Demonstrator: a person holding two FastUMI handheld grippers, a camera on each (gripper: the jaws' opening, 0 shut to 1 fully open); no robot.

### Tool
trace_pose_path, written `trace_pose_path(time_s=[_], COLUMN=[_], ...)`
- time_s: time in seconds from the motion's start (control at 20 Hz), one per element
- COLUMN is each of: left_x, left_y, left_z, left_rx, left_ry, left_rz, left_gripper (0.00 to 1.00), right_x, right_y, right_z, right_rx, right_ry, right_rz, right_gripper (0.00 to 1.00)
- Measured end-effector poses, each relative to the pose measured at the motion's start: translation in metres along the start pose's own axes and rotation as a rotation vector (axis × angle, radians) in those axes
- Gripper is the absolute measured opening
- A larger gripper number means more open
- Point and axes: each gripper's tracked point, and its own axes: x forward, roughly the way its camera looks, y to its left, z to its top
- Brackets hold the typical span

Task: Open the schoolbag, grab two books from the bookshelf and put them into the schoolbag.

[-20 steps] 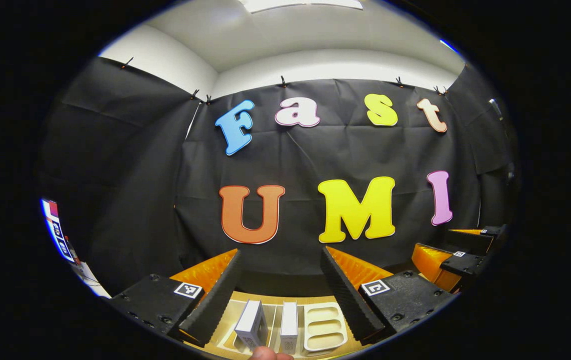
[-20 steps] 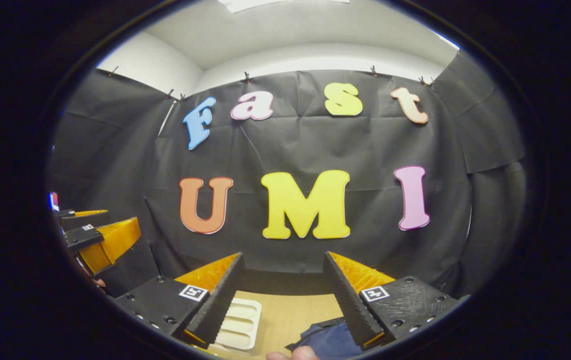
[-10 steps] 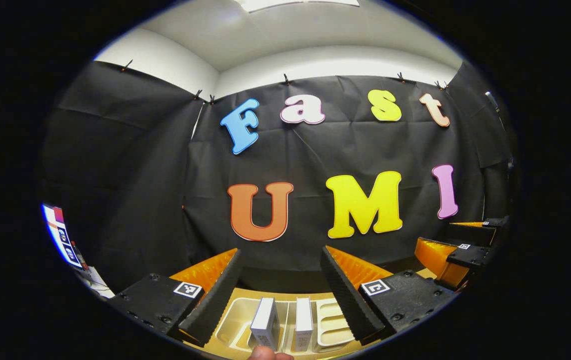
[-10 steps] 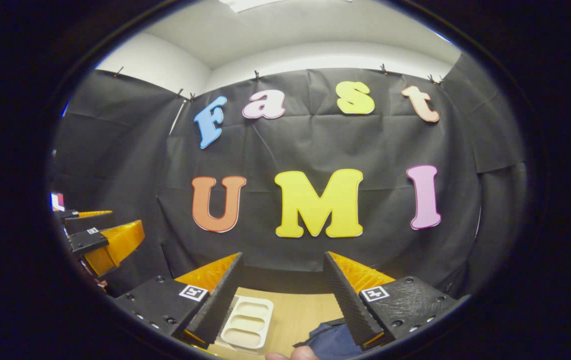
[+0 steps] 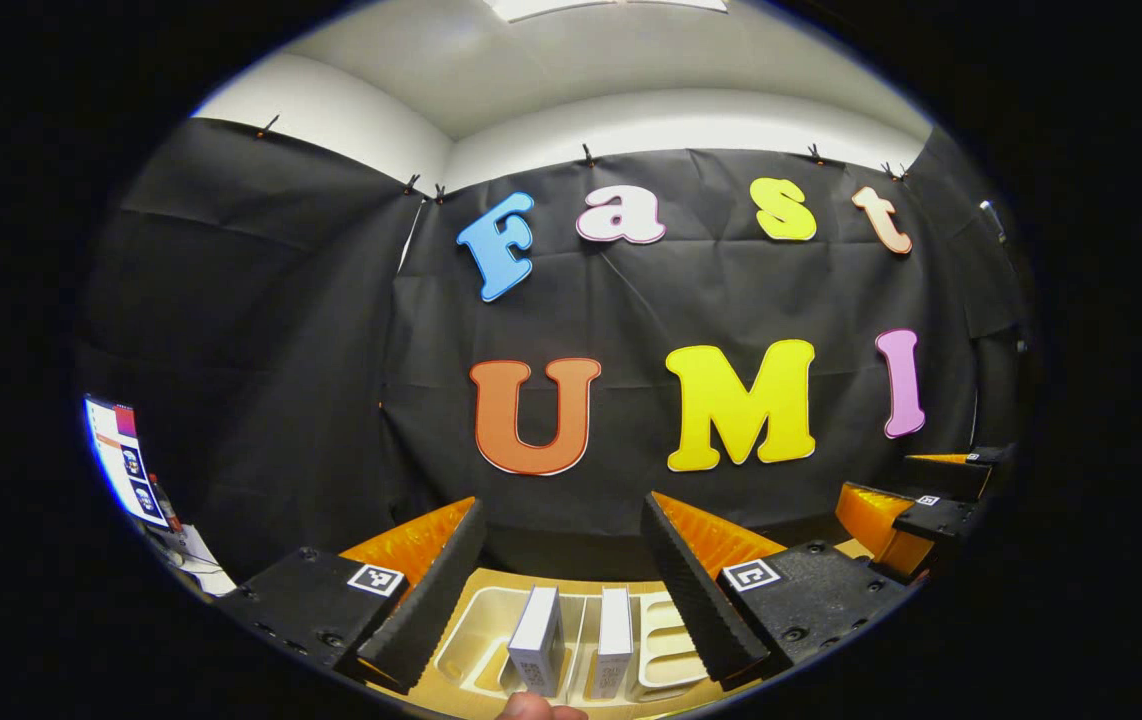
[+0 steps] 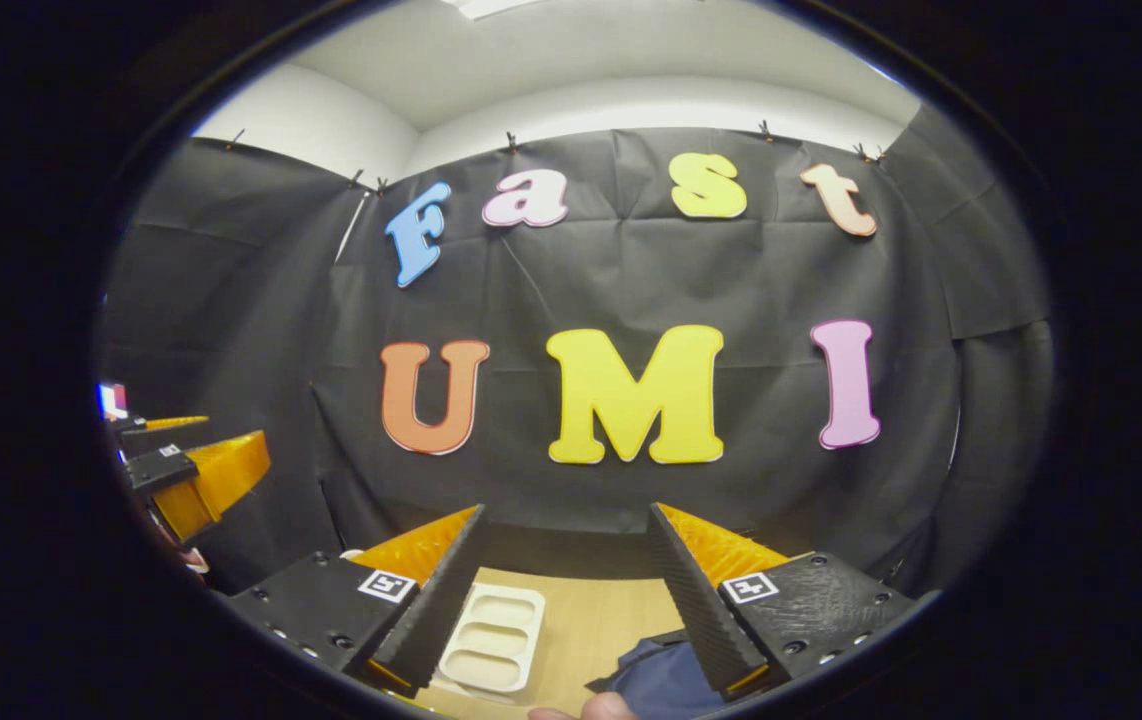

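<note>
Two white books (image 5: 537, 632) (image 5: 615, 631) stand upright, spines up, in a cream slotted bookshelf (image 5: 668, 634) on the wooden table. My left gripper (image 5: 563, 520) hangs open above and in front of them, nothing between its fingers. In the right gripper view, the bookshelf (image 6: 491, 636) lies at lower left and a corner of the dark blue schoolbag (image 6: 659, 680) peeks in at the bottom edge. My right gripper (image 6: 565, 520) is open and empty above the table between them. The right gripper (image 5: 916, 510) also appears at the far right of the left gripper view, and the left gripper (image 6: 193, 478) at the far left of the right gripper view.
The wooden table (image 6: 599, 620) runs back to the black cloth wall. A lit screen (image 5: 123, 462) stands at the far left of the left gripper view. A fingertip (image 5: 529, 707) shows at the bottom edge of each view.
Both views have shifted slightly: the books and bookshelf have slid to the right between my left fingers. In the right gripper view the bookshelf and the schoolbag show a bit more.
</note>
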Motion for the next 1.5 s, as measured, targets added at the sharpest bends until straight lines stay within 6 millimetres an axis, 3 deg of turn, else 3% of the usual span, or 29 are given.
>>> trace_pose_path(time_s=[0.35, 0.6, 0.7, 0.9, 1.15, 1.35, 1.5], left_x=[0.005, 0.004, 0.007, 0.011, 0.012, 0.015, 0.014], left_y=[-0.005, -0.018, -0.023, -0.029, -0.027, -0.012, -0.004], left_z=[-0.010, -0.019, -0.023, -0.032, -0.034, -0.050, -0.052], left_rx=[-0.018, -0.011, -0.001, -0.009, 0.002, 0.002, 0.003], left_ry=[0.023, 0.028, 0.038, 0.053, 0.061, 0.095, 0.108], left_rz=[-0.016, -0.059, -0.075, -0.094, -0.093, -0.053, -0.030], left_gripper=[1.00, 0.99, 1.00, 1.00, 1.00, 1.00, 1.00], right_x=[0.003, 0.001, -0.001, -0.007, -0.022, -0.045, -0.045], right_y=[-0.015, -0.031, -0.038, -0.050, -0.070, -0.076, -0.079], right_z=[-0.027, -0.070, -0.097, -0.170, -0.262, -0.312, -0.333], right_rx=[-0.065, -0.099, -0.113, -0.116, -0.278, -0.321, -0.387], right_ry=[0.089, 0.217, 0.301, 0.540, 0.825, 0.991, 1.051], right_rz=[-0.004, -0.024, -0.026, -0.022, -0.024, -0.022, -0.006], right_gripper=[0.95, 0.95, 0.95, 0.98, 0.96, 0.96, 0.96])
